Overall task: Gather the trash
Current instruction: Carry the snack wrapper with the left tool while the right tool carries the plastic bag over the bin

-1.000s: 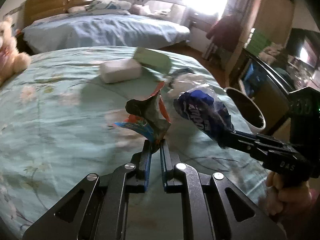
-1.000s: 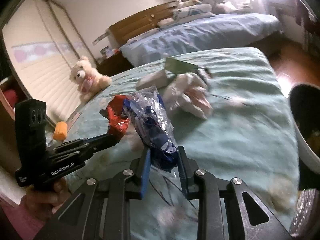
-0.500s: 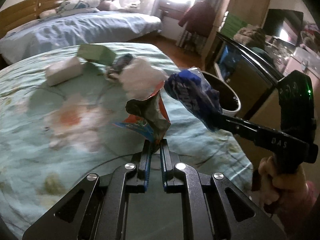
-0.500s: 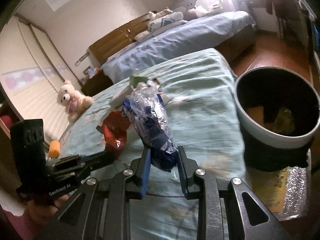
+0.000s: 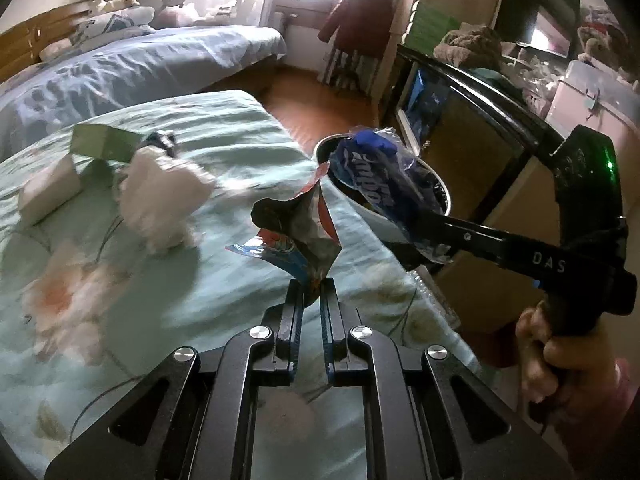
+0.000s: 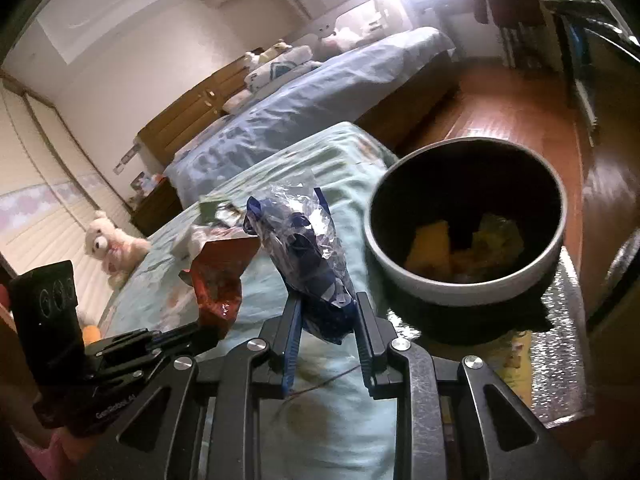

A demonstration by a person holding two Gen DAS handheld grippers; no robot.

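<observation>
My right gripper (image 6: 326,312) is clamped on the blue crinkled wrapper (image 6: 308,256), which stands upright between the fingers, long axis pointing up and away. The trash bin (image 6: 400,264) sits just right of it and slightly beyond, rim below the wrapper's top. My left gripper (image 5: 312,296) pinches the red snack packet (image 5: 304,228), left of the bin and farther from it, so I judge the right one drops first. Beyond, white tissue (image 5: 160,196) lies on the green bedspread (image 5: 120,300).

Bed (image 5: 140,280) fills lower left of the left wrist frame. Box (image 5: 102,142) and tissue wad (image 5: 160,196) lie on it upper left. Bin (image 6: 468,220) stands right of the bed, trash inside.
</observation>
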